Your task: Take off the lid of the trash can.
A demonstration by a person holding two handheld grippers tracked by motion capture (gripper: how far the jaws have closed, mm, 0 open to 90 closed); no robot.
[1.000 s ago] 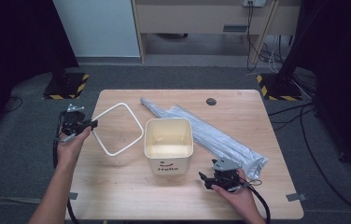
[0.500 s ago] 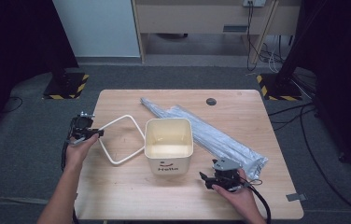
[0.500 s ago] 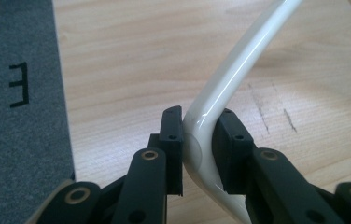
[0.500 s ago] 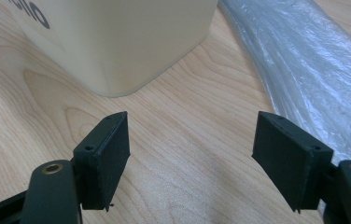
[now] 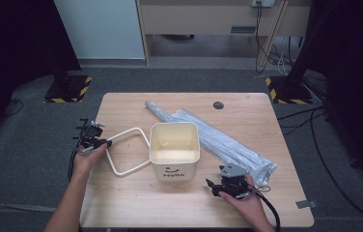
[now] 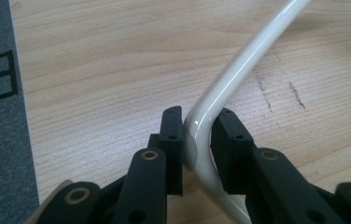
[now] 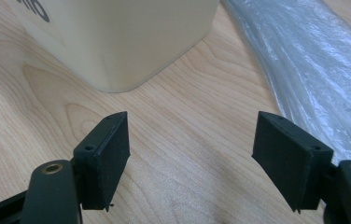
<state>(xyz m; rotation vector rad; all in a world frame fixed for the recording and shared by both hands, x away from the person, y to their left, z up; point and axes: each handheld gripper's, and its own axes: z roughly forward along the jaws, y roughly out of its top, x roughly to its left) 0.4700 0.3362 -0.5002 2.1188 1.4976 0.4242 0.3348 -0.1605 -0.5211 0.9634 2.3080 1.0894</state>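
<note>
A cream square bucket [image 5: 174,150] with "Hello" on its front stands upright in the middle of the table. Its thin cream handle [image 5: 121,134] swings out to the left, low over the wood. My left gripper [image 5: 103,143] is shut on the bend of that handle [image 6: 239,65], both pads pressing it, near the table's left edge. My right gripper [image 5: 212,186] rests at the front right of the bucket, held by a hand. In the right gripper view its jaws [image 7: 192,144] stand wide open with bare wood between them, and the bucket's corner [image 7: 117,37] is just ahead.
A long clear plastic bag [image 5: 218,137] lies diagonally behind and to the right of the bucket, reaching close to my right gripper [image 7: 304,60]. A small dark disc [image 5: 218,105] sits near the table's far edge. Grey carpet surrounds the wooden table [image 5: 136,203].
My left gripper has come down with the handle, which has swung from raised beside the bucket to low over the table. The right gripper has stayed put.
</note>
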